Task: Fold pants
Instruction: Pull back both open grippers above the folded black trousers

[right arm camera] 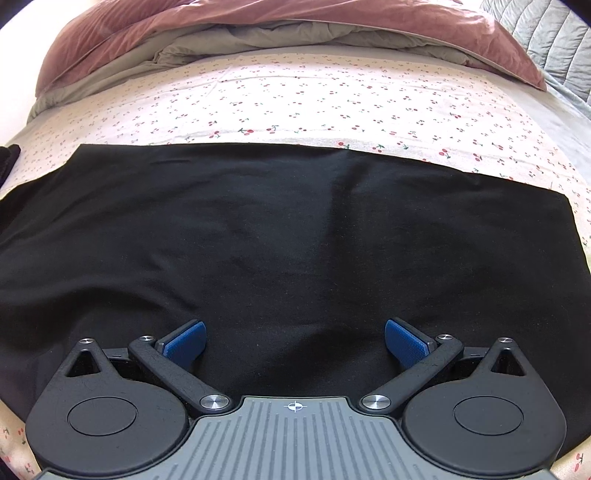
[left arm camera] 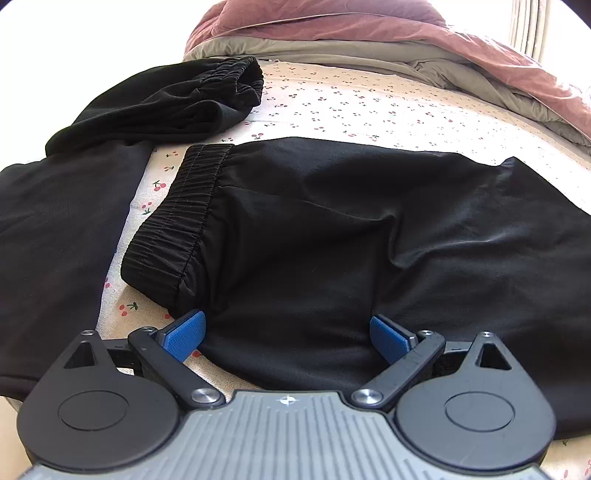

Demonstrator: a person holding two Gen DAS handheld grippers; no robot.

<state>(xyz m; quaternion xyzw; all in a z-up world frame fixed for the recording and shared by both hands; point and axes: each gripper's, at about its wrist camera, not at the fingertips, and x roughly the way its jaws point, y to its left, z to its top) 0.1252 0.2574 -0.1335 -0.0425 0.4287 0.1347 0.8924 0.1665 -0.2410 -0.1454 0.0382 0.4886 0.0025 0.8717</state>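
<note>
Both sets of jaws stand wide, gripping nothing. Black pants [left arm camera: 332,229] lie flat on the cherry-print bed sheet [left arm camera: 351,107], their near edge between the left gripper [left arm camera: 287,334] fingers, elastic waistband [left arm camera: 177,218] to the left. The right gripper [right arm camera: 294,341] sits low over the pants' leg fabric [right arm camera: 288,229], cloth spanning the gap. A pink duvet [right arm camera: 258,22] lies far.

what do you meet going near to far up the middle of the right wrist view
right claw, open → black pants spread flat → cherry-print sheet → grey blanket → bunched pink duvet
</note>
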